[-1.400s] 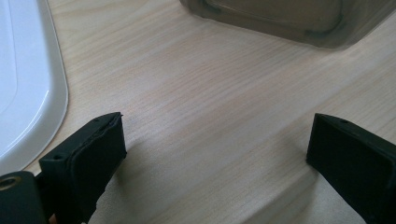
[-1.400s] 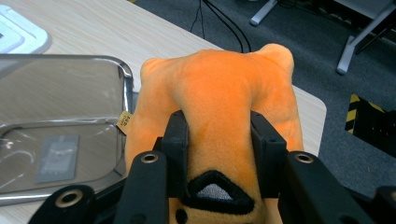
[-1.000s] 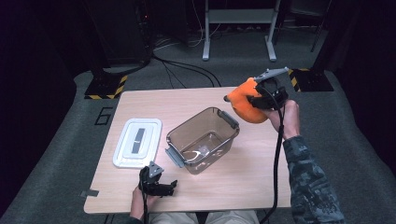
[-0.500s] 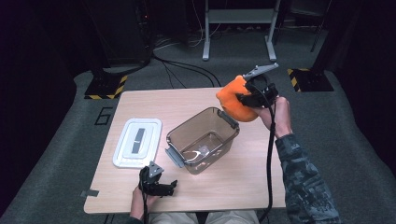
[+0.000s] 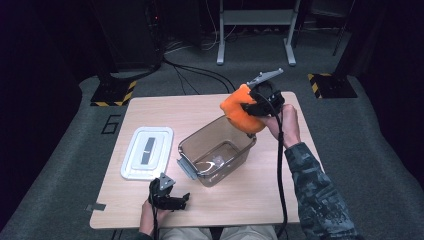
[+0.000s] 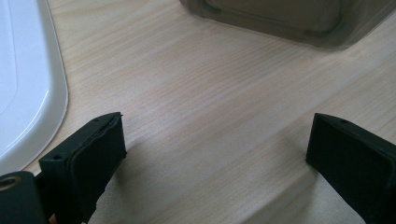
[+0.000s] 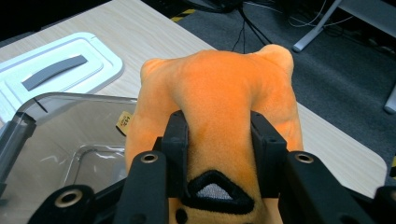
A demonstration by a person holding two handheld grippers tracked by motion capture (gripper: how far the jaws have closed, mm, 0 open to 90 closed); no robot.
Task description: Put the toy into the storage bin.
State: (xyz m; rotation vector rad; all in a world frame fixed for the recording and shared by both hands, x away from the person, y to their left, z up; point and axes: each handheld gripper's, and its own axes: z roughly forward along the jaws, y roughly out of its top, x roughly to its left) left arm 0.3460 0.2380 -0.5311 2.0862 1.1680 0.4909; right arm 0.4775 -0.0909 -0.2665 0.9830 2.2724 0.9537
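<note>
Plush toy [image 7: 215, 107] clamped in right gripper [image 7: 217, 140] jaws | left gripper [image 6: 215, 154] jaws apart | wooden table [image 5: 165, 112], grey carpet [image 5: 350, 150]

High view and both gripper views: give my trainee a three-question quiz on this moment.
1. What does the right claw grip?
2. True or false: the white plastic lid is fitted on the clear plastic bin.
3. The left claw is: A) shut on the lid, B) open above bare wooden table, C) inside the bin.

Key:
1. The orange plush toy, raised at the bin's far rim.
2. False; it lies flat on the table beside the bin.
3. B
</note>
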